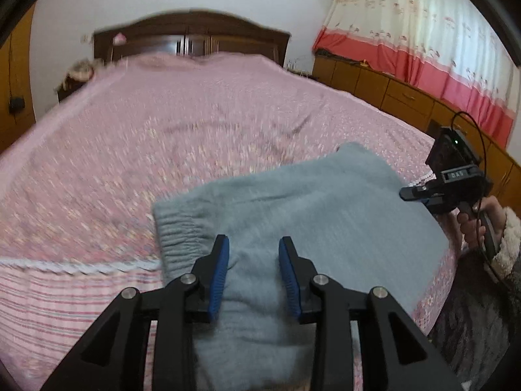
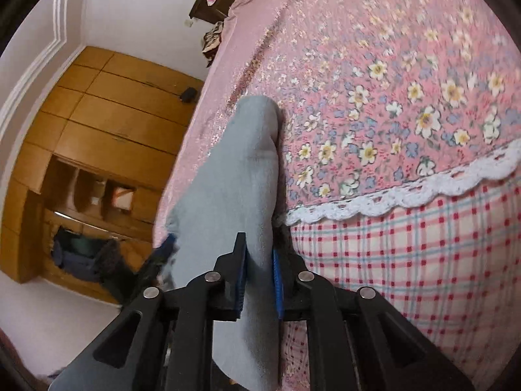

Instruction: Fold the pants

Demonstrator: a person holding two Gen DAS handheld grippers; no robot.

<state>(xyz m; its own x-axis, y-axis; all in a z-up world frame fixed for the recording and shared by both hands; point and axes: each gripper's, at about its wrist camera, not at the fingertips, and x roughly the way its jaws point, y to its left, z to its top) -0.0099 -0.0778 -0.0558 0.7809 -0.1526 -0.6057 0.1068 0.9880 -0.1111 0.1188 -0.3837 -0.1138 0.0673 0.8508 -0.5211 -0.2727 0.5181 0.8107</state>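
Observation:
Grey-blue fuzzy pants (image 1: 325,208) lie folded near the foot of the pink floral bed (image 1: 162,137), the elastic waistband (image 1: 179,224) to the left. My left gripper (image 1: 254,247) is shut on a bunched near edge of the pants, with thick fabric filling the gap between its blue pads. At the pants' right edge a hand holds my right gripper (image 1: 405,193). In the right wrist view the pants (image 2: 237,169) run away from the right gripper (image 2: 259,254), which is shut on the fabric. The left gripper (image 2: 167,242) shows at the pants' left edge.
White lace trim (image 2: 407,192) marks the bed's edge, with checked sheet (image 2: 407,260) hanging below. A dark headboard (image 1: 192,37) stands at the far end. Wooden cabinets (image 1: 407,97) and red-and-white curtains (image 1: 423,39) line the right side. A wooden wardrobe (image 2: 107,123) stands to the left.

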